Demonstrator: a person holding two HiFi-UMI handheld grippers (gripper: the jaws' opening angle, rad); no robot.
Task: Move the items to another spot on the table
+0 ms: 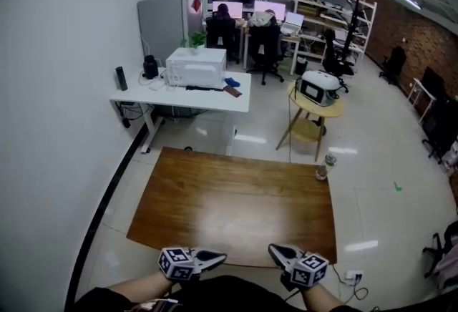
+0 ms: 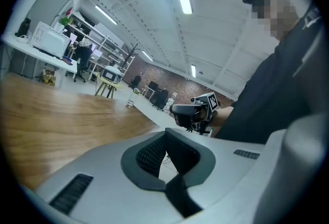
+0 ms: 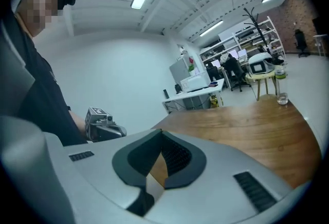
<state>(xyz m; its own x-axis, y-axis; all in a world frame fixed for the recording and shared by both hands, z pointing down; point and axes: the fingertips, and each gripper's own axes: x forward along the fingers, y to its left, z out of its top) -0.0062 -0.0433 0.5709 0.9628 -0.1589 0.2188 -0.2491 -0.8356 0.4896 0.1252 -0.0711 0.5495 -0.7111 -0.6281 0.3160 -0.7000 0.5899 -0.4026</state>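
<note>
The brown wooden table (image 1: 236, 196) lies in front of me, and no item to move shows in any view. My left gripper (image 1: 222, 256) hangs over the near edge at the left, its jaws shut with nothing between them, pointing right. My right gripper (image 1: 273, 249) hangs over the near edge at the right, shut and empty too, pointing left. In the left gripper view the closed jaws of the left gripper (image 2: 166, 131) face the right gripper (image 2: 193, 110). In the right gripper view the right gripper (image 3: 161, 132) faces the left gripper (image 3: 103, 126).
A clear bottle (image 1: 325, 166) stands on the floor by the table's far right corner. Beyond are a round stool table (image 1: 315, 109) bearing a device, and a white desk (image 1: 179, 97) with a white printer (image 1: 197, 67). People sit at computer desks further back.
</note>
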